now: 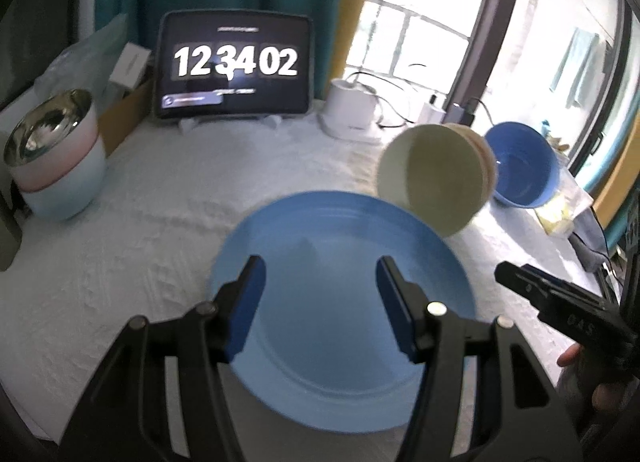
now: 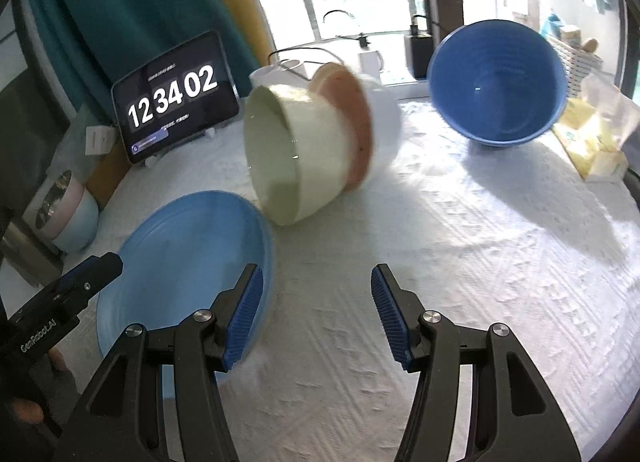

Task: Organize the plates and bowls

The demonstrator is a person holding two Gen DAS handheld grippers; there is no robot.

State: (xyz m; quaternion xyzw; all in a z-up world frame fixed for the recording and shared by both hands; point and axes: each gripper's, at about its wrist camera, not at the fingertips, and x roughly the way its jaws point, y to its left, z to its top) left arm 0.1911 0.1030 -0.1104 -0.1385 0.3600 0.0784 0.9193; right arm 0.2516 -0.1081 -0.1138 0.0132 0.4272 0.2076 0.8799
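1. At left in the left wrist view we see nested bowls (image 1: 56, 154), upright and steel-lined; they look rigid and light, best taken by the rim.
2. Low centre, the blue plate (image 1: 340, 302) lies flat, thin-rimmed, likely slick; we judge its edge the only hold.
3. Our left gripper (image 1: 320, 302) hangs half open above it, empty.
4. Right of centre, the cream bowl (image 2: 296, 154) lies tipped, mouth facing lower left, axis slanting to upper right.
5. Our right gripper (image 2: 316, 314) is likewise half open, holding nothing.
6. Upper right, the blue bowl (image 2: 500, 82) tilts toward us.

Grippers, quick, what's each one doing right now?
Left gripper: open, empty, over the blue plate.
Right gripper: open, empty, over the cloth.
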